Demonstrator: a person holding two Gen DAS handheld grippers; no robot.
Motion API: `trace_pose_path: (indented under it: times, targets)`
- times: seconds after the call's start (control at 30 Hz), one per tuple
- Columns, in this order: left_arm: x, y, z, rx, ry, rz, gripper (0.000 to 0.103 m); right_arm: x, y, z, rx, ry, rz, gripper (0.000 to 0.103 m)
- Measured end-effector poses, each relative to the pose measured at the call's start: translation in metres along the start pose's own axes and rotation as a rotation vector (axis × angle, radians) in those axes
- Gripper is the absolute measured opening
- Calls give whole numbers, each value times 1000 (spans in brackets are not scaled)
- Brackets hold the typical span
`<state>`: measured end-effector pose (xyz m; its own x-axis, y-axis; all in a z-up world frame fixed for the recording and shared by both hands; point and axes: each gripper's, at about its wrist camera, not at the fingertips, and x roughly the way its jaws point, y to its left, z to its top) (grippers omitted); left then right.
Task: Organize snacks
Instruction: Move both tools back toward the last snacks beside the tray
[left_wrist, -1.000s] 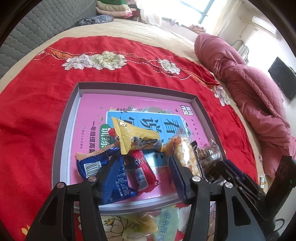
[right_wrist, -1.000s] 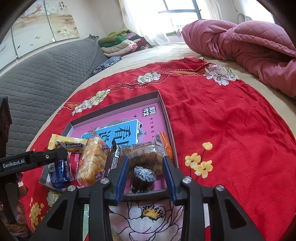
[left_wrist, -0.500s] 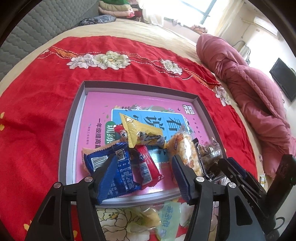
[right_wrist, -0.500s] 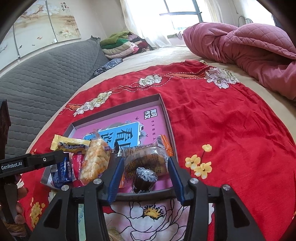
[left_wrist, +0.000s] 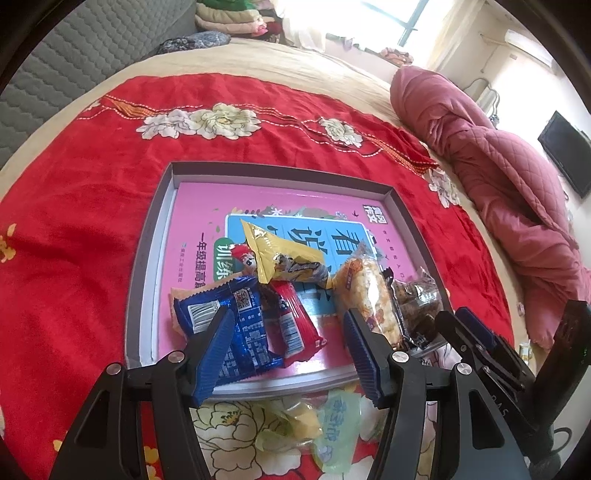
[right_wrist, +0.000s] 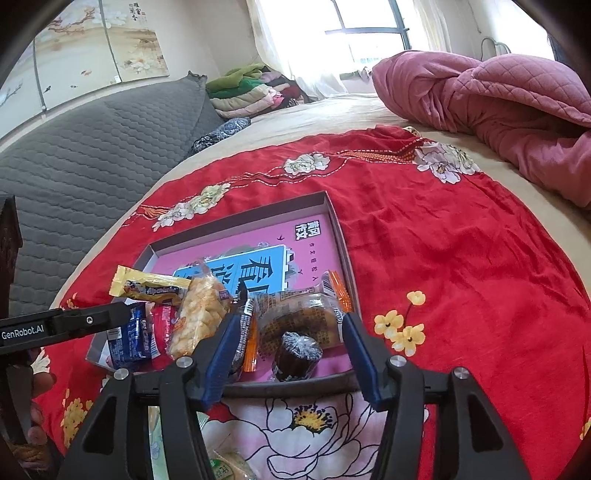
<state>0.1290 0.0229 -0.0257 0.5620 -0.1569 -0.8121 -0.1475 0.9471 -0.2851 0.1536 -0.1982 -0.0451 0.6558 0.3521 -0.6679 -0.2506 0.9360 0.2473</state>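
Note:
A grey tray (left_wrist: 147, 258) with a pink printed floor lies on the red blanket. Along its near edge lie a blue packet (left_wrist: 236, 325), a red packet (left_wrist: 291, 325), a yellow packet (left_wrist: 284, 254), a puffed-snack bag (left_wrist: 369, 295) and a brown pastry pack (left_wrist: 417, 306). My left gripper (left_wrist: 288, 354) is open and empty, just above the near rim. My right gripper (right_wrist: 288, 354) is open and empty over the tray's near right corner, above a dark wrapped cake (right_wrist: 297, 354) and the pastry pack (right_wrist: 295, 321). A green packet (left_wrist: 336, 424) lies outside the tray.
The tray (right_wrist: 343, 251) sits on a red flowered blanket (left_wrist: 74, 221) spread over a bed. A pink quilt (right_wrist: 498, 92) is heaped at the far right. A grey padded headboard (right_wrist: 92, 147) stands on the left. Folded clothes (right_wrist: 251, 92) are stacked at the back.
Both grippers have drawn back toward the tray's near edge and lifted slightly. Both stay open and empty. The snacks have not moved.

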Motion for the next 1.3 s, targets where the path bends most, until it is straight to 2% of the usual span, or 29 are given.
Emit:
trace_pose_path:
  times: [0.07, 0.57, 0.7, 0.83, 0.93, 1.07, 1.3]
  targets:
    - [-1, 0, -1, 2, 2, 2, 70, -2, 2, 0, -5, 0, 1, 57]
    - [-14, 0, -6, 6, -6, -3, 74, -16, 16, -2, -44, -9, 9, 64]
    - [-18, -1, -7, 13, -9, -4, 75, -19, 18, -2, -56, -11, 3, 74]
    - [-22, -1, -7, 16, -15, -6, 75, -24, 22, -2, -74, -24, -3, 77]
    - [-24, 1, -7, 12, -14, -12, 75, -27, 25, -3, -88, -30, -9, 84]
    - [-27, 3, -10, 10, -5, -18, 75, -34, 31, -5, -114, -42, 27, 94]
    - [-29, 8, -21, 14, 25, -24, 75, -45, 43, -10, -151, -28, 36, 97]
